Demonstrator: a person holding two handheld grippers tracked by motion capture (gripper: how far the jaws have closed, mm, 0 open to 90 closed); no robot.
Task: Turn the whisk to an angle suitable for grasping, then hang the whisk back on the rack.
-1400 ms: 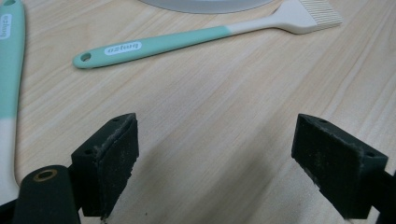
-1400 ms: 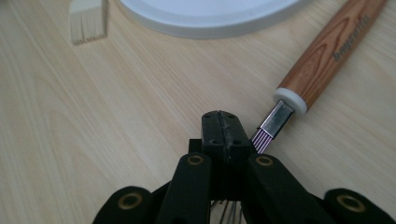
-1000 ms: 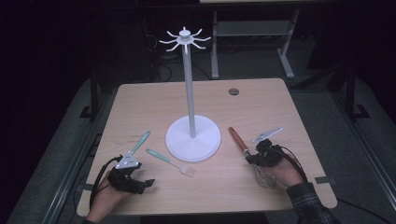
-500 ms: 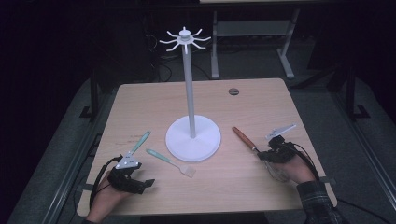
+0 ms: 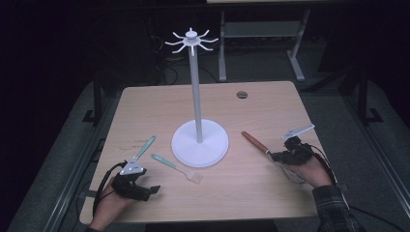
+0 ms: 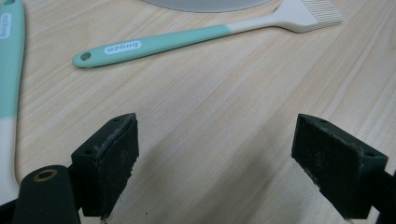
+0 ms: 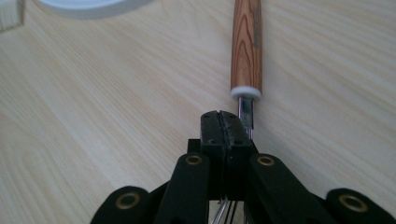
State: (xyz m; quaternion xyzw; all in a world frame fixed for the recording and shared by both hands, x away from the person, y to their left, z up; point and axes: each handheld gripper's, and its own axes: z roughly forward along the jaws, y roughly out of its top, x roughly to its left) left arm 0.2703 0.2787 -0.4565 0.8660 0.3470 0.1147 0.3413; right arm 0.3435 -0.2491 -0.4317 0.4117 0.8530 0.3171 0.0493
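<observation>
Gripping the whisk (image 7: 246, 46) at its metal neck, the right tool (image 7: 225, 122) is closed; the wooden handle runs straight ahead. Left tool (image 6: 229, 158) open, empty.

The left black two-jaw tongs (image 5: 153, 189) have a flat grey three-cornered plate (image 5: 133, 167) on top. A thin black cable (image 5: 104, 180) loops out from them. Their jaws are chunky black blocks with rough, dusty pads (image 6: 122, 164) and small screw holes. A brass ring (image 6: 45, 175) sits in one black arm. The right black two-jaw tongs (image 5: 274, 156) have a grey plate (image 5: 298, 131) too, and brass rings (image 7: 193, 160) in their arms. The right arm wears a dark checked sleeve (image 5: 336, 210).
</observation>
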